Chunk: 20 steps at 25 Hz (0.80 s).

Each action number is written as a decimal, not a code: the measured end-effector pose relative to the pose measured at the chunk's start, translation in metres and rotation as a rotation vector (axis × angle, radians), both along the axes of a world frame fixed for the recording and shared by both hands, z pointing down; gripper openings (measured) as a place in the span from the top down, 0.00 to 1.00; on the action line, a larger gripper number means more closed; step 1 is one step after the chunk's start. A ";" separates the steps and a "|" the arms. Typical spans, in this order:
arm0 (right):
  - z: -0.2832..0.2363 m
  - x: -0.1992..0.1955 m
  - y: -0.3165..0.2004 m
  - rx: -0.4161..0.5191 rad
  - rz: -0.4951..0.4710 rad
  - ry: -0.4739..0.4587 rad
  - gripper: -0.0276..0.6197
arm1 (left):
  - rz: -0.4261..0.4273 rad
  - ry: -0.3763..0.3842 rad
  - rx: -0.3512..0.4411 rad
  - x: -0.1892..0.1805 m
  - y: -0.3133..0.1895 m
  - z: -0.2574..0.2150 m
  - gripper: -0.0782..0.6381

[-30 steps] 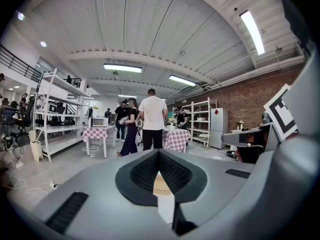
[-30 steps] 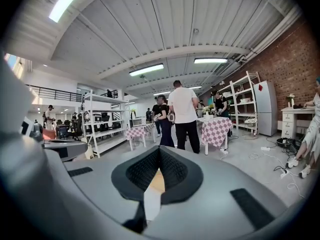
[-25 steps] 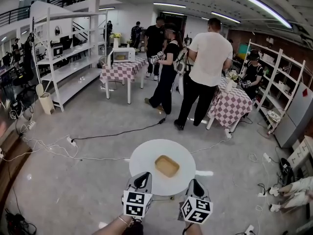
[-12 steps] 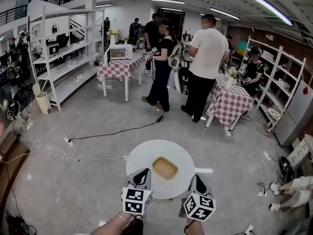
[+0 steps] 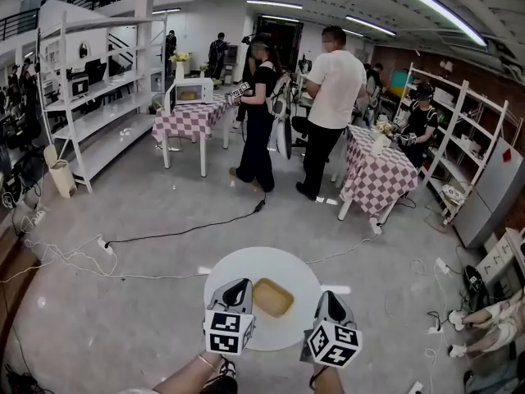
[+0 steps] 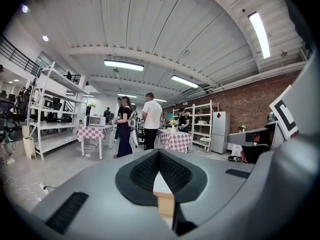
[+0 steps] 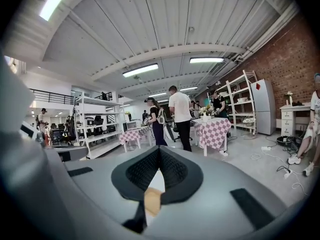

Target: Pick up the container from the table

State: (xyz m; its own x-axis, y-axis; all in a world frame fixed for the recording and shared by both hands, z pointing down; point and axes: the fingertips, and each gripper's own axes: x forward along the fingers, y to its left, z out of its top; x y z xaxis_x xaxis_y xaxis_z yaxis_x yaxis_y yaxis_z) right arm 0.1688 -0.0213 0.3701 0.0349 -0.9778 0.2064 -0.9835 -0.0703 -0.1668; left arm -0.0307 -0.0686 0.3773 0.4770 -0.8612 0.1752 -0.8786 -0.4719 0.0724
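Note:
A shallow tan container [image 5: 272,297] lies in the middle of a small round white table [image 5: 246,265] just in front of me. My left gripper [image 5: 239,286] hovers over the table's near left edge, its jaws together and nothing in them. Over the near right edge, my right gripper [image 5: 326,299] is likewise shut and empty. The container sits between the two, apart from both. In the left gripper view the container [image 6: 165,204] shows as a tan block through the slit below the jaws. The right gripper view shows the container [image 7: 152,201] the same way.
Cables and power strips [image 5: 102,245] trail over the grey floor to the left. Several people [image 5: 332,89] stand beyond the table, by checkered tables [image 5: 379,175] and white shelves [image 5: 90,113]. A person's legs [image 5: 484,318] lie on the floor at the right.
Both grippers have advanced together toward the round table, and their tips now overlap its near edge. The people in the background have shifted a little.

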 end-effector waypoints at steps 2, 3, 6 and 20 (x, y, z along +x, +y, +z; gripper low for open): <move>-0.008 -0.001 -0.012 0.010 -0.001 0.010 0.92 | 0.002 0.006 0.008 0.001 -0.013 -0.006 0.87; -0.010 -0.001 -0.018 0.013 -0.001 0.014 0.92 | 0.002 0.007 0.010 0.001 -0.019 -0.008 0.87; -0.011 -0.004 -0.036 0.019 -0.003 0.026 0.92 | 0.005 0.011 0.012 0.000 -0.038 -0.007 0.87; -0.016 -0.004 -0.109 0.025 0.055 0.040 0.92 | 0.058 0.018 0.004 -0.002 -0.120 -0.005 0.87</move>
State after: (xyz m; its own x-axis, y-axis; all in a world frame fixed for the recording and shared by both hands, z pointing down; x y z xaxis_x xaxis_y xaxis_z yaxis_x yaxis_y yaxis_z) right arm 0.1648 -0.1301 0.3541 0.0964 -0.9790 0.1798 -0.9841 -0.1208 -0.1299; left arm -0.0332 -0.1889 0.3723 0.5289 -0.8329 0.1631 -0.8486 -0.5220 0.0861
